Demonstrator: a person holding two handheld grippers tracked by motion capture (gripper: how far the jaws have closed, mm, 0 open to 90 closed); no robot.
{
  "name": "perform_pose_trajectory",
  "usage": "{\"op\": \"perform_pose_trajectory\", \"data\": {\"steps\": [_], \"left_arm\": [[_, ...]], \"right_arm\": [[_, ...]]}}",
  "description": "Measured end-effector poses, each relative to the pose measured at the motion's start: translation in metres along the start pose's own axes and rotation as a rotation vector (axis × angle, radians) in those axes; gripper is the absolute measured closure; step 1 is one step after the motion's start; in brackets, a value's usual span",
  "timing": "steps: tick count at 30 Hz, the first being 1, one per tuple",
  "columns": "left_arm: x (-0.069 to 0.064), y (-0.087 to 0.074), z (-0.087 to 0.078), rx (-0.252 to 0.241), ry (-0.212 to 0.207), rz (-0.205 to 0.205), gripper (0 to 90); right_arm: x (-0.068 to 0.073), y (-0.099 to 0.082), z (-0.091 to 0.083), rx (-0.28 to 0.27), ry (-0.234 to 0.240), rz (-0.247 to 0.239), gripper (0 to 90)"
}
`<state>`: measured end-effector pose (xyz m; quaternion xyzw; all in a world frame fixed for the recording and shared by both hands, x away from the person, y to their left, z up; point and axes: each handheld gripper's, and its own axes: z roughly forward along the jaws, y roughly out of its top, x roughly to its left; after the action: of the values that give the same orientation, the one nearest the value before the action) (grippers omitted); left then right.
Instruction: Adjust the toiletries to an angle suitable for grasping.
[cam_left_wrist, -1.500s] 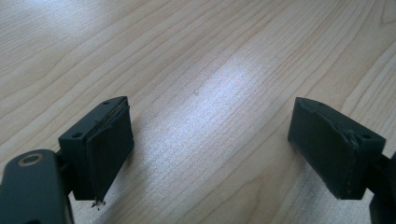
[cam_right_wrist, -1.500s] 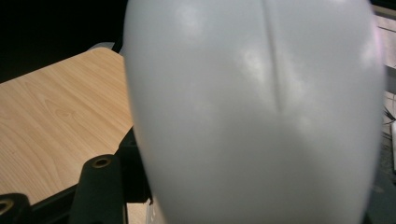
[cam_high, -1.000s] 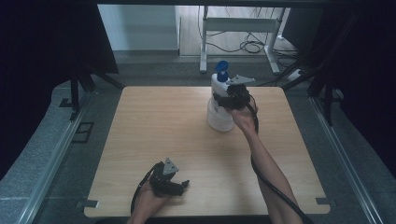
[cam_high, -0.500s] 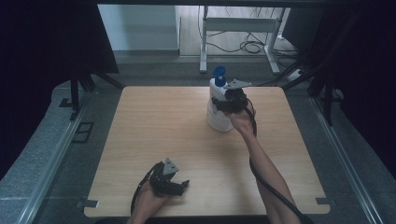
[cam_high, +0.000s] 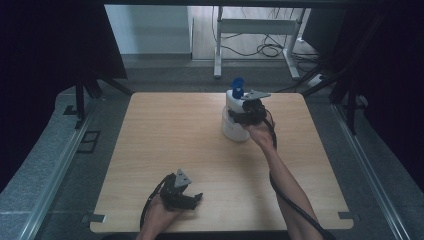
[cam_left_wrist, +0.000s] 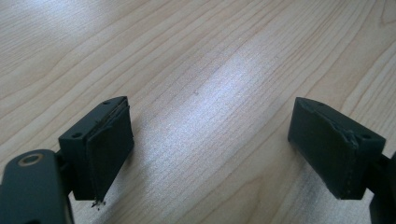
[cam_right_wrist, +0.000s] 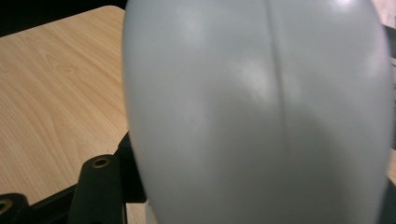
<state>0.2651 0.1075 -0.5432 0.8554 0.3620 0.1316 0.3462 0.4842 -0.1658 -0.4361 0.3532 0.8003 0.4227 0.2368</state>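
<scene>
Your right tongs (cam_high: 239, 116) have barely shifted, clamped on the bottle (cam_right_wrist: 257, 112); smooth, likely slippery, so grip its middle. Left tongs (cam_left_wrist: 210, 149) gape empty over the surface (cam_high: 165, 135).

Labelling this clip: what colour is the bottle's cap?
Blue cap on a white bottle; clearest in the high view.
</scene>
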Motion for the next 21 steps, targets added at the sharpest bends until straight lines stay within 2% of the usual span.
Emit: {"op": "perform_pose_trajectory", "data": {"steps": [7,16,21], "left_arm": [[0.0,0.0,0.0,0.0,0.0,-0.001,13.5],[0.0,0.0,0.0,-0.001,0.0,0.0,13.5],[0.0,0.0,0.0,-0.001,0.0,0.001,13.4]], "right_arm": [[-0.001,0.0,-0.005,0.023,0.011,-0.011,36.7],[0.001,0.002,-0.013,0.069,0.039,-0.055,36.2],[-0.005,0.002,-0.012,0.078,0.041,-0.039,35.9]]}}
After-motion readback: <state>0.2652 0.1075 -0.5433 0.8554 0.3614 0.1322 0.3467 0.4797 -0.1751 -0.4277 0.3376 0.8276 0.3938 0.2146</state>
